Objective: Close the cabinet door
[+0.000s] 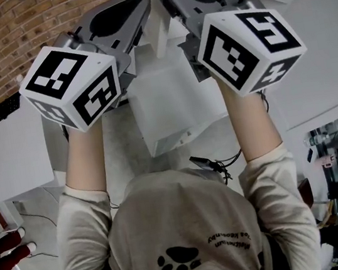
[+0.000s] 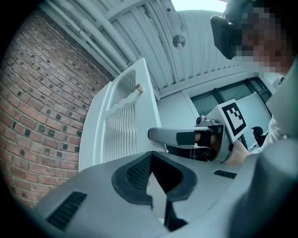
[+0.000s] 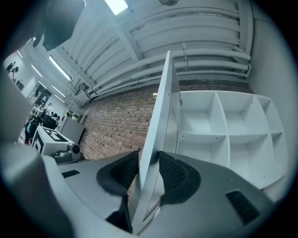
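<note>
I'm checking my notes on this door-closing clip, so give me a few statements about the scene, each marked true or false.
1. The edge of the cabinet door stands between the jaws of the right gripper. True.
2. The left gripper grips the knob. False: its jaws are together on nothing, and the knob sits apart, higher on the door.
3. The cabinet door is fully closed. False: it stands open, with the shelves in view.
4. A brick wall runs behind the shelves. True.
</note>
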`<state>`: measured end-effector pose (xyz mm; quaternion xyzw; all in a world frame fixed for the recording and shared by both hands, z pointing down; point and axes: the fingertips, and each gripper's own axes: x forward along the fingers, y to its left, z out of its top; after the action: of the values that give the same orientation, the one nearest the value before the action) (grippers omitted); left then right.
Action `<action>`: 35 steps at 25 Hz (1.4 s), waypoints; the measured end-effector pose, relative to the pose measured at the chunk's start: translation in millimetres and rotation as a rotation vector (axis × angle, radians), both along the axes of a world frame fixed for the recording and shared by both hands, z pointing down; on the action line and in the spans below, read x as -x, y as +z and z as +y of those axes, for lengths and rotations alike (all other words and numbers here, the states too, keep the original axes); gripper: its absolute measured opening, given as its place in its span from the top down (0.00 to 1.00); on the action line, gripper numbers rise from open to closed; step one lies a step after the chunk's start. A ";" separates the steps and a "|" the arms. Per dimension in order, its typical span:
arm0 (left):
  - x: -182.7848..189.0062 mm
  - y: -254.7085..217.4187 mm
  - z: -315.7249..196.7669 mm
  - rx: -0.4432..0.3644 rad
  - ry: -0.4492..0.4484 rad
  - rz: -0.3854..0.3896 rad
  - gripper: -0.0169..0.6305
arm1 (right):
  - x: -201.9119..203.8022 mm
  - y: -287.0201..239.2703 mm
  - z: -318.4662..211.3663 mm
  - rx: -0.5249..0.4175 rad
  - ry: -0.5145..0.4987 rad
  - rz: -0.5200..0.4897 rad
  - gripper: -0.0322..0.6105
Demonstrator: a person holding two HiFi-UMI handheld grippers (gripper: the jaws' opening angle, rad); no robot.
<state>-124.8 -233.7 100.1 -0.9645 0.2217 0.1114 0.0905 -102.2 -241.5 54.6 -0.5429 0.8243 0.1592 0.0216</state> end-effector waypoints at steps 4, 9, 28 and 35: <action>-4.5 4.7 -4.1 0.010 0.013 -0.008 0.96 | 1.9 -2.5 -2.9 -0.007 0.018 0.016 0.71; -12.3 10.1 -5.3 0.016 0.040 -0.017 0.96 | -2.7 -1.9 -3.9 -0.001 0.003 -0.008 0.73; -96.7 22.3 -13.3 0.008 0.091 -0.045 0.96 | -86.3 -2.6 -14.4 0.031 -0.089 -0.034 0.79; -152.2 23.4 -24.9 -0.003 0.040 -0.038 0.96 | -140.8 -1.2 -27.3 0.044 -0.205 -0.028 0.80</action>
<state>27.5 -258.6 123.5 -0.9705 0.2005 0.0954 0.0941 38.7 -268.8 53.4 -0.4584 0.8783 0.1303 0.0376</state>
